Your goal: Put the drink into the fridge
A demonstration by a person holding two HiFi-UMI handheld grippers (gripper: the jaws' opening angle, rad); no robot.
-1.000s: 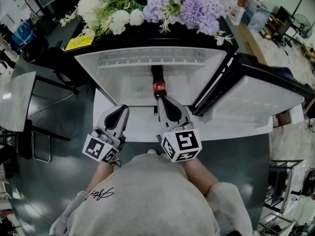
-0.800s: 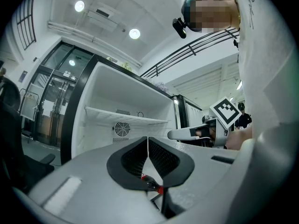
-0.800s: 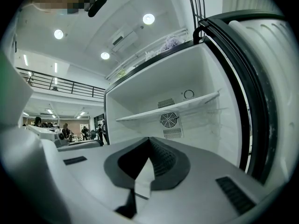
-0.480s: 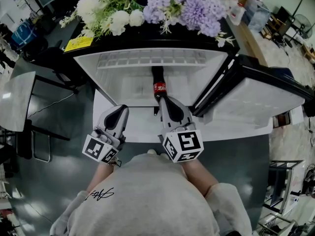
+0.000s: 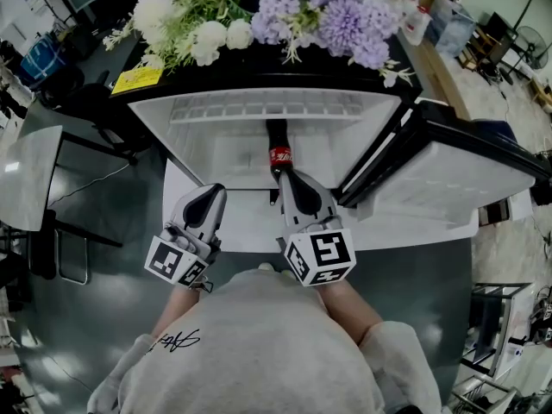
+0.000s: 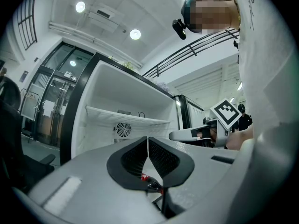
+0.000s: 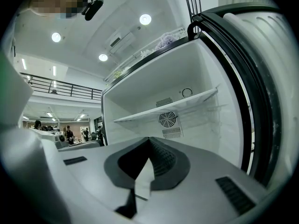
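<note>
Inside one fridge [image 5: 216, 149], one drink [image 5: 276, 136] (one shelf [image 5: 259, 103]).

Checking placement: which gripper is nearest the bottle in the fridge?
The right gripper: its tip is right at the bottle in the fridge opening; the left gripper is further back, off to the left.

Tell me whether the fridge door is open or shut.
Open. The door stands swung out to the right, baring the white inside of the fridge and its shelf.
</note>
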